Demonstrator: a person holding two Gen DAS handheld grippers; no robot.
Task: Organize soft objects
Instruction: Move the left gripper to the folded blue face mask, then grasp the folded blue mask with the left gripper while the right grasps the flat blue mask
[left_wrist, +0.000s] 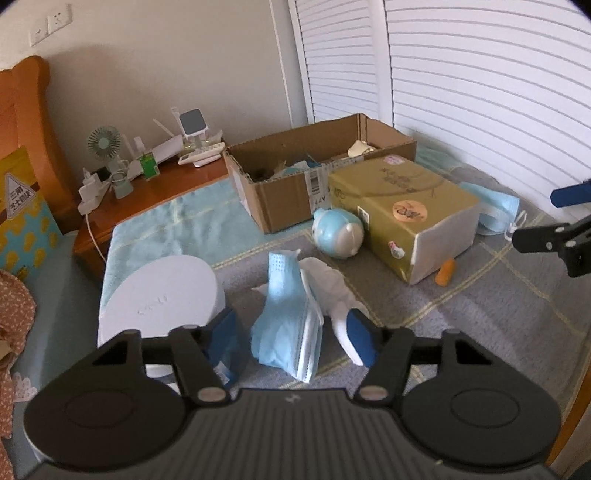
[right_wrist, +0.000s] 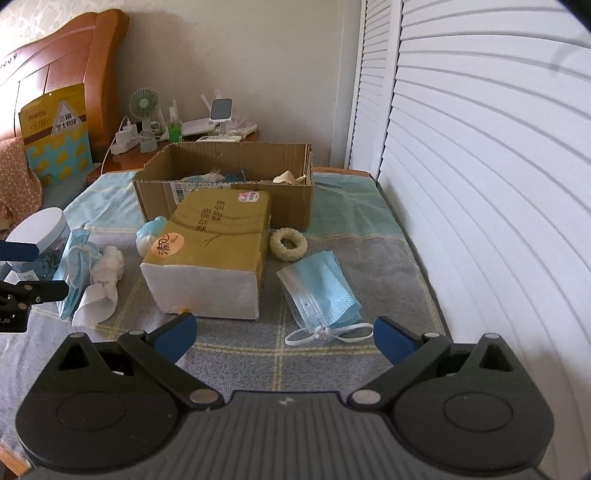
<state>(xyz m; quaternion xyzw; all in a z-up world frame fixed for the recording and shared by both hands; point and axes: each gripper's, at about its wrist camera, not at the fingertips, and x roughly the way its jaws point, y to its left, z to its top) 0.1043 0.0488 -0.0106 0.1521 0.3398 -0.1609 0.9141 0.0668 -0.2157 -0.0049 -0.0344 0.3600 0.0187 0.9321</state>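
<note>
A crumpled stack of blue face masks (left_wrist: 286, 325) stands bunched on the grey checked blanket (left_wrist: 480, 325), right between the blue pads of the left tool (left_wrist: 291, 341). The pads stand a little apart from the masks on either side, so that tool is open around them and not pressing. Leaning against the masks on the right-pad side is a white soft toy (left_wrist: 328, 284), and just beyond the left pad sits a jar with a white lid (left_wrist: 162, 295).

Further ahead of the left tool lie a round blue-and-white toy (left_wrist: 338, 230), a gold-wrapped tissue pack (left_wrist: 402, 206) with a small orange piece (left_wrist: 445, 272) at its near corner, and an open cardboard box (left_wrist: 314, 181) with odds and ends inside.

The right tool (right_wrist: 284, 336) is spread wide with nothing in it, low over the blanket. Just ahead, nearer its right pad, lies a second flat pile of blue masks (right_wrist: 325, 291), ear loops trailing toward the tool; beyond that is a cream ring (right_wrist: 288, 243) beside the tissue pack.

All this lies on a bed; a pale green towel (left_wrist: 177, 221) covers its far part. Behind it stands a wooden nightstand (left_wrist: 155, 192) crowded with a small fan (left_wrist: 104, 142) and chargers, an orange wooden headboard (right_wrist: 66, 48) to the left, and white louvred doors (right_wrist: 480, 166) along the right.
</note>
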